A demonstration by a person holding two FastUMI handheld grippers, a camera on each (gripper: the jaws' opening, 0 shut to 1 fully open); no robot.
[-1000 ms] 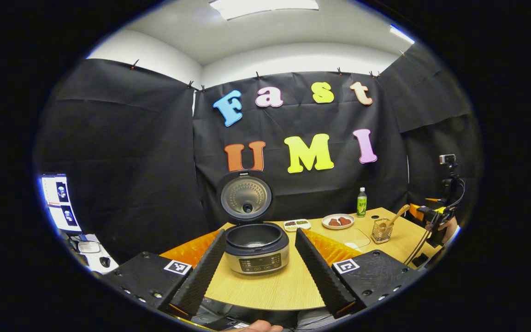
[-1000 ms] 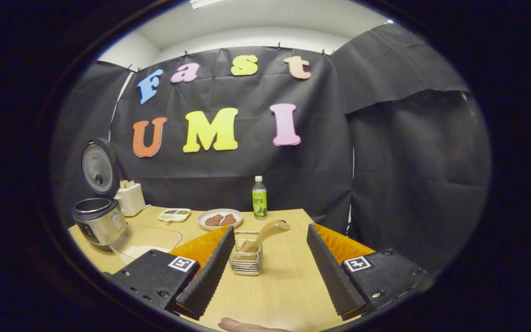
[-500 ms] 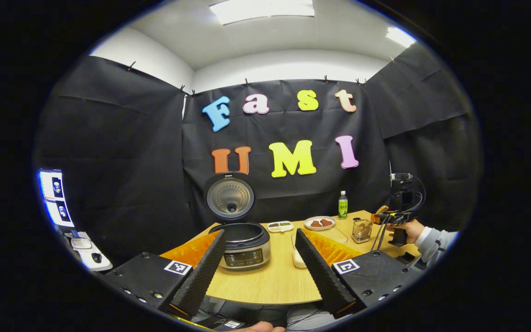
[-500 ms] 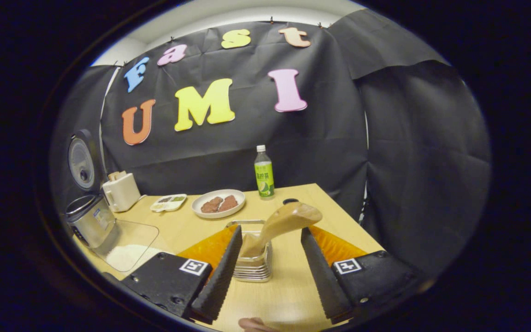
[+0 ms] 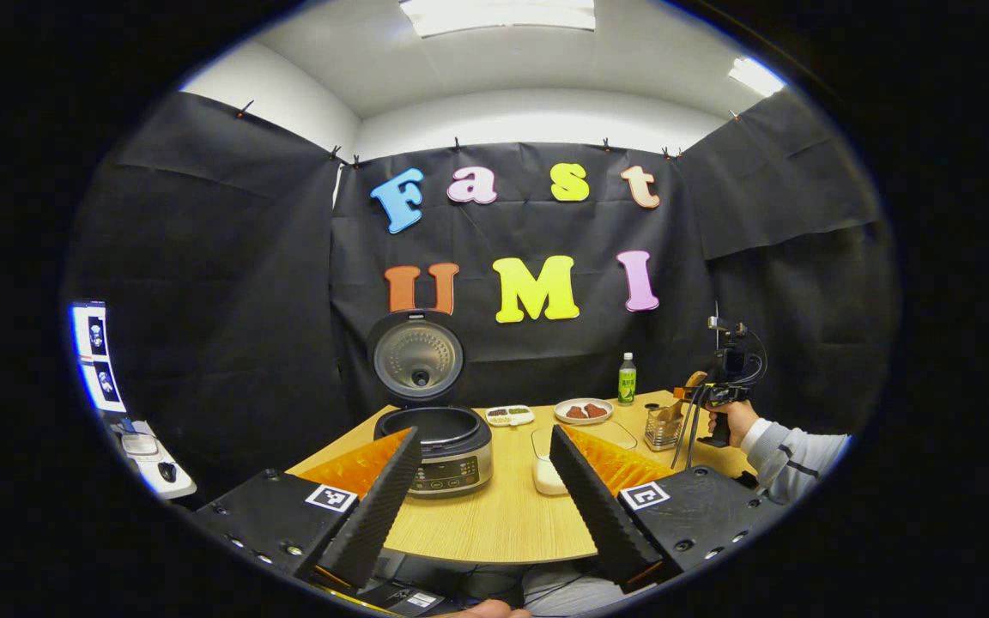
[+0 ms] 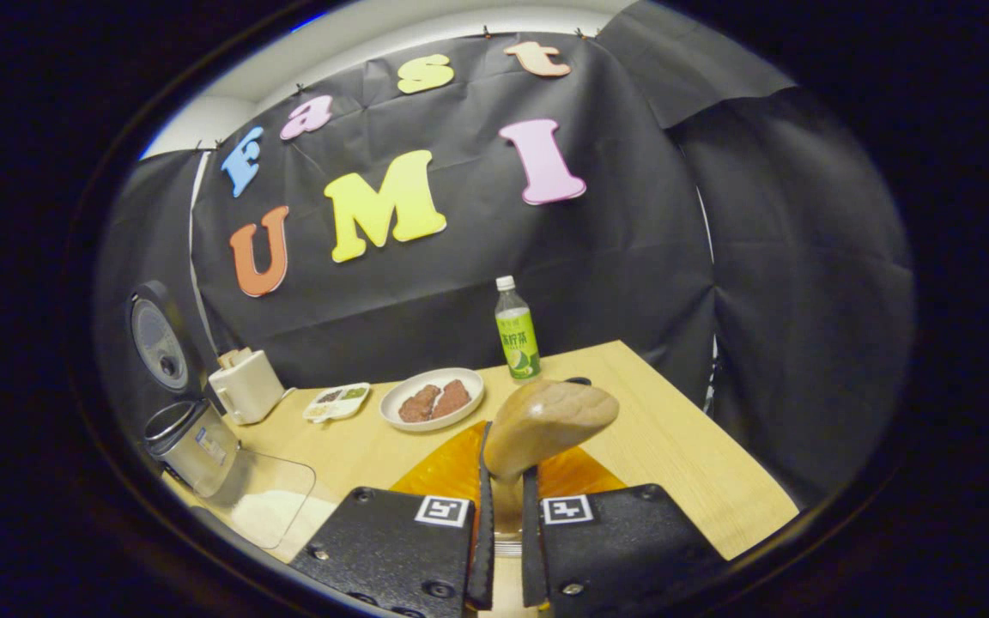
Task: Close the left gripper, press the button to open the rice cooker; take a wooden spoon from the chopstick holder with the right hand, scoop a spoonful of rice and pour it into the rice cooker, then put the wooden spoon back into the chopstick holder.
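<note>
Spoon (image 6: 546, 421) at lower centre of right gripper view, handle clamped between nearly closed right gripper (image 6: 503, 549) jaws, bowl above tips; long axis leans up-right. Left gripper (image 5: 482, 489) wide apart, empty; cooker (image 5: 439, 438) lid up.

The rice cooker (image 5: 445, 447) stood on the table's left side, lid (image 5: 418, 357) swung fully upright, its inner pot open. White rice (image 6: 267, 508) lay in a clear tray just right of it. The wooden spoon (image 6: 546, 421) tilted bowl-up, its handle pinched between the right hand-held gripper's (image 6: 503, 549) fingers, above the wire chopstick holder (image 5: 659, 428).
</note>
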